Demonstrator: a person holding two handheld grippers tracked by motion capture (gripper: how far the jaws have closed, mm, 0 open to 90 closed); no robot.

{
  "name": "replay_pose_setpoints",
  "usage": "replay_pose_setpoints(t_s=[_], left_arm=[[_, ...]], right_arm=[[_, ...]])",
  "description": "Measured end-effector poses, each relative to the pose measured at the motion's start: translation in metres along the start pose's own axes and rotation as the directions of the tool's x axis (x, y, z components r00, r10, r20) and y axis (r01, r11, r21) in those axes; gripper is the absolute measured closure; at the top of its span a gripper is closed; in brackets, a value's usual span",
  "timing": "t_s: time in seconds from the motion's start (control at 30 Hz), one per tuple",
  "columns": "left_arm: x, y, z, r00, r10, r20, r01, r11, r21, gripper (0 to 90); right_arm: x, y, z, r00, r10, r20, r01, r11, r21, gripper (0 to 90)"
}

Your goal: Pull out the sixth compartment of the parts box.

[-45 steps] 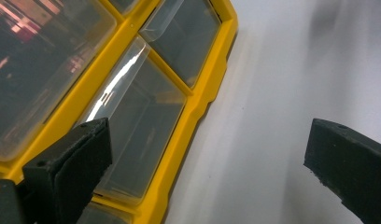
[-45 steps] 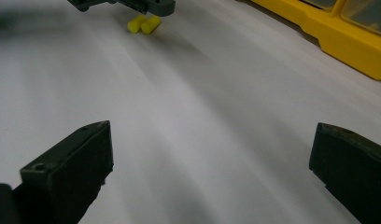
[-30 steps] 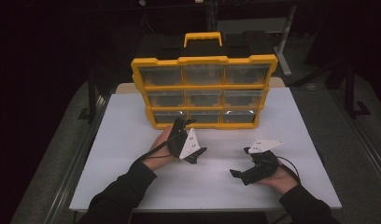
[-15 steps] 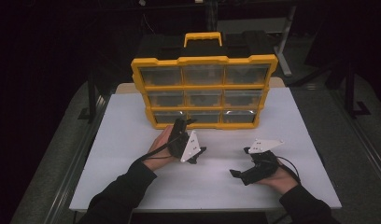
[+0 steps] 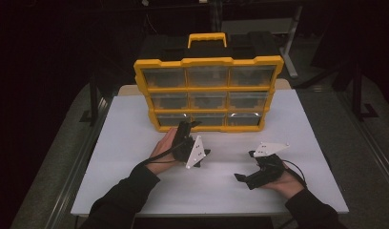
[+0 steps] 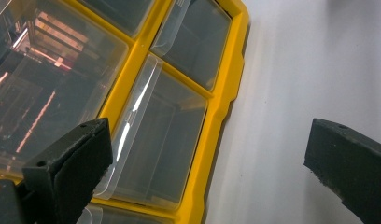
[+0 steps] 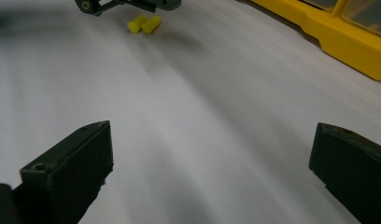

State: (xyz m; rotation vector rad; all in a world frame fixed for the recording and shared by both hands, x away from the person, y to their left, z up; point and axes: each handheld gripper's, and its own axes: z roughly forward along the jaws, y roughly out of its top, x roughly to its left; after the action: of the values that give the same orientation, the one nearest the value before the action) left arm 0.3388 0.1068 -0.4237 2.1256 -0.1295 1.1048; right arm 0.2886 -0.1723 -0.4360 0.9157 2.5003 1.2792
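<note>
A yellow organizer cabinet [image 5: 209,62] with rows of clear drawers stands upright at the back of the white table [image 5: 135,143]. My left gripper [image 5: 185,126] points at its bottom-left drawer [image 5: 172,119], close to the front. In the left gripper view the gripper [image 6: 207,163] is open, one jaw over a clear drawer [image 6: 165,140], the other over bare table. My right gripper [image 5: 244,166] rests low at the front right, pointing left. In its own view it [image 7: 212,172] is open and empty, with two small yellow cylinders [image 7: 145,23] lying far ahead on the table.
The cabinet has a yellow carry handle [image 5: 208,38] on top, and its yellow base [image 7: 338,37] shows at the upper right of the right gripper view. Part of the left gripper [image 7: 128,3] hangs just above the yellow cylinders. Dark floor surrounds the table.
</note>
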Motion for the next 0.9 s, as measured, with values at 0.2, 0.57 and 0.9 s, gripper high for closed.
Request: replay_pose_setpoints(t_s=[0.2, 0.57, 0.9], left_arm=[[-0.002, 0.001, 0.000, 0.9986, 0.051, -0.018, -0.051, 0.9987, 0.007, 0.4], [-0.006, 0.001, 0.000, 0.9872, 0.149, -0.056, -0.148, 0.9886, 0.026, 0.4], [-0.010, 0.001, 0.000, 0.9696, 0.229, -0.086, -0.226, 0.9732, 0.040, 0.4]], right_arm=[[0.000, 0.000, 0.000, 1.0000, 0.001, 0.001, -0.001, 1.000, 0.001, 0.0], [0.000, 0.000, 0.000, 1.0000, 0.001, 0.001, -0.001, 1.000, 0.001, 0.0], [0.000, 0.000, 0.000, 1.0000, 0.001, 0.002, -0.001, 1.000, 0.001, 0.0]])
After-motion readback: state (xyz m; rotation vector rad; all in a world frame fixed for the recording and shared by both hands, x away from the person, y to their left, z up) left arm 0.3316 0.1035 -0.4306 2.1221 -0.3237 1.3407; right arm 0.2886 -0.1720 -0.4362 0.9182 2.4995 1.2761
